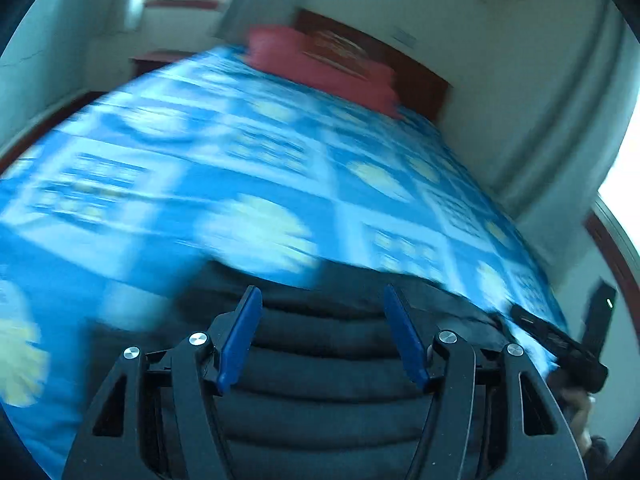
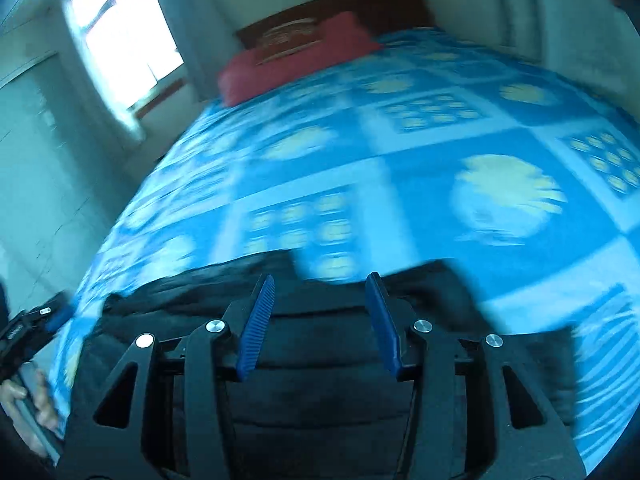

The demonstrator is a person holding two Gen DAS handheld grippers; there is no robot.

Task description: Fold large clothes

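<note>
Both tilt downward over the black quilted jacket (image 1: pixel 320 360) — left gripper (image 1: pixel 322 300) and right gripper (image 2: pixel 320 284) spread, pinching nothing.

The left gripper (image 1: pixel 324 292) fills the lower centre of its frame, jaws apart, nothing pressed between. The right gripper (image 2: pixel 322 278) likewise stands parted, empty, pointing downward.

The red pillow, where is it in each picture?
Left wrist view: the red pillow lies at the top, just right of the middle, at the far end of the blue bedspread.
Right wrist view: the red pillow lies at the top, just left of the middle.
Shared landmark: the dark wooden headboard behind it.
</note>
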